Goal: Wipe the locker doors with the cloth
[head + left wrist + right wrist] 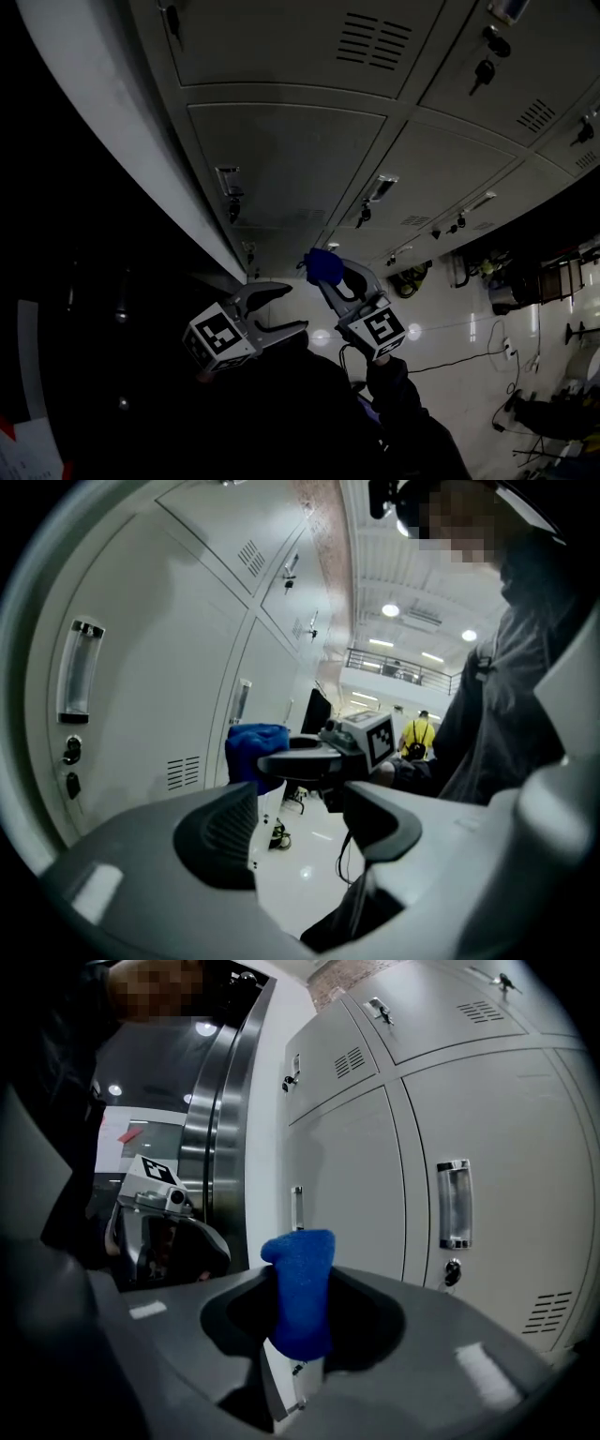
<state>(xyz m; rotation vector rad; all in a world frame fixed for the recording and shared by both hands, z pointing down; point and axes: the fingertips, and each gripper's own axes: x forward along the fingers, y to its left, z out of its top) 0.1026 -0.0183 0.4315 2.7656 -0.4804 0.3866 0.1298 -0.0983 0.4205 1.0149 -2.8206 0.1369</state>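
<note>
A blue cloth [323, 265] [300, 1288] [256, 748] is pinched upright in my right gripper [330, 272] [302, 1321], close in front of the grey locker doors [281, 159] [487, 1147]. The cloth's top bulges out above the jaws. My left gripper [283, 309] [305, 841] hangs just left of it and below, open, with nothing between its fingers. In the left gripper view the right gripper [319, 757] with the cloth shows straight ahead. Locker handles [228, 180] [454, 1202] and key locks [452, 1272] stud the doors.
A pale vertical locker edge [122, 122] bounds the doors on the left, with darkness beyond it. Cables [469, 352] and equipment [511, 281] lie on the shiny floor at right. A person in yellow [419, 735] stands far off.
</note>
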